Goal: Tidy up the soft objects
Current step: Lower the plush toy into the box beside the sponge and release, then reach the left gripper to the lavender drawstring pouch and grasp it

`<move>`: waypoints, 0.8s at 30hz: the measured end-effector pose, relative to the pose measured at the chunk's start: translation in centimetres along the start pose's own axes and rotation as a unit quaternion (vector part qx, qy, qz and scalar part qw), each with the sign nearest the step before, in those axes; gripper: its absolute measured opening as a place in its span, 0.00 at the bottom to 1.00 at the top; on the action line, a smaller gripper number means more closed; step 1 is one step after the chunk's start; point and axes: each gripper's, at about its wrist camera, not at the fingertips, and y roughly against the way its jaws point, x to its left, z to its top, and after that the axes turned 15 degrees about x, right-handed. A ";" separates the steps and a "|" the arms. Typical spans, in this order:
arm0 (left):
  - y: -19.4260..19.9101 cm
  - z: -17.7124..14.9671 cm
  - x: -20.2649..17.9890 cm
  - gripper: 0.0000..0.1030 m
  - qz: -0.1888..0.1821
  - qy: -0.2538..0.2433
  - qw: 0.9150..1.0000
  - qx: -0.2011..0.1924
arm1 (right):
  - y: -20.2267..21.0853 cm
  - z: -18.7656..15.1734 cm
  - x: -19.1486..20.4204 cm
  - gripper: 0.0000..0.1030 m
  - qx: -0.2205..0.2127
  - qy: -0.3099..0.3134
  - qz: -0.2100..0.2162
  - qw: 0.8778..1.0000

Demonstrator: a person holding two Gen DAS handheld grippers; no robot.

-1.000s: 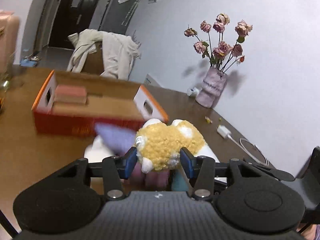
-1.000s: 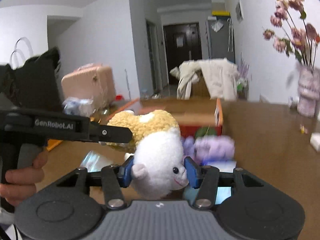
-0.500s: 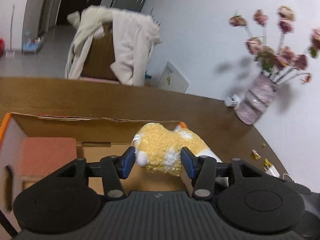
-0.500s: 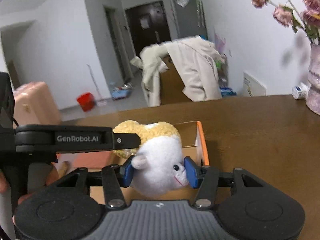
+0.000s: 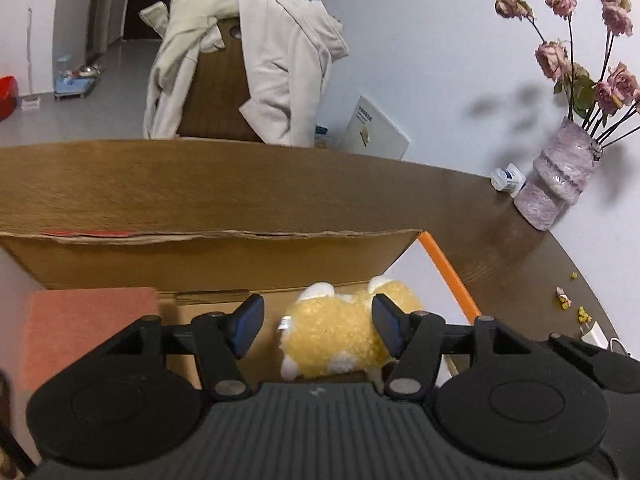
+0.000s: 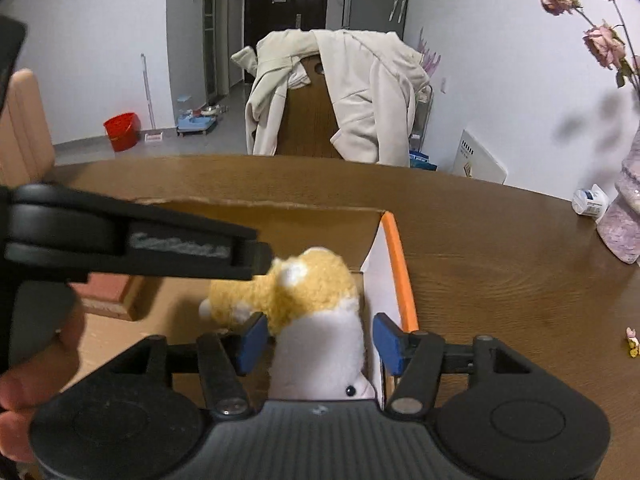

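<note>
**Both plush toys over the box — jaws spread**

Far left in the box: a pink block [image 5: 90, 332] lies against the left wall, flat on the floor of the cardboard box [image 5: 224, 248]. Looks parked at the side to leave the right half free.

Left gripper [image 5: 318, 322]: jaws spread wide, blue pads clear of the toy on the left side, the right pad just beside or grazing it — cannot tell which. The yellow plush [image 5: 344, 334] sits low between them, in the right near corner of the box by the orange-edged wall [image 5: 448, 280]. Judged released, or in the act of release; grip is not clenched.

Right gripper [image 6: 316, 340]: also spread, a gap on both sides of the white plush [image 6: 320, 354]. The toy stands upright between the pads, its dark eye at the bottom edge. It leans on the yellow plush [image 6: 288, 292], which lies just behind and to its left; the two touch. Whether the white one rests on the box floor is hidden by the gripper body.

Both toys are tucked at the right wall — probably so that they prop each other and stay put.

Right of the box: bare brown table [image 6: 500, 264], then the vase [image 5: 556, 184] of dried roses, well apart from the work.
</note>
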 end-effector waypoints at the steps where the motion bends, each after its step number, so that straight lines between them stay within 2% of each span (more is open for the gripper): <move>1: 1.1 -0.2 -0.2 0.60 0.002 -0.001 1.000 -0.006 | 1.0 -0.2 -0.1 0.60 -0.007 0.000 0.001 1.000; 4: 6.0 -1.4 -0.9 0.67 0.017 -0.012 0.999 -0.040 | 4.9 -0.7 -1.1 0.68 -0.038 -0.005 0.007 0.999; 7: 11.6 -3.4 -1.9 0.73 0.035 -0.023 0.997 -0.071 | 10.5 -2.0 -2.3 0.76 -0.077 -0.004 0.016 0.997; 9: 15.4 -5.2 -2.3 0.78 0.058 -0.032 0.995 -0.080 | 13.8 -3.1 -3.2 0.80 -0.096 -0.001 0.020 0.995; 11: 18.6 -7.5 -2.4 0.79 0.083 -0.041 0.991 -0.096 | 17.5 -5.0 -3.8 0.85 -0.116 0.009 0.023 0.993; 13: 21.7 -10.5 -2.5 0.82 0.103 -0.051 0.987 -0.112 | 20.2 -6.6 -4.6 0.89 -0.134 0.013 0.024 0.991; 18: 27.6 -19.1 -2.4 0.85 0.131 -0.064 0.979 -0.141 | 25.7 -12.5 -6.5 0.92 -0.166 0.013 0.057 0.984; 19: 28.3 -20.8 -2.5 0.86 0.132 -0.067 0.977 -0.150 | 26.4 -14.0 -6.8 0.95 -0.173 0.014 0.066 0.983; 24: 31.0 -30.0 -3.2 0.93 0.139 -0.071 0.968 -0.197 | 28.5 -21.7 -6.9 0.98 -0.199 0.010 0.101 0.975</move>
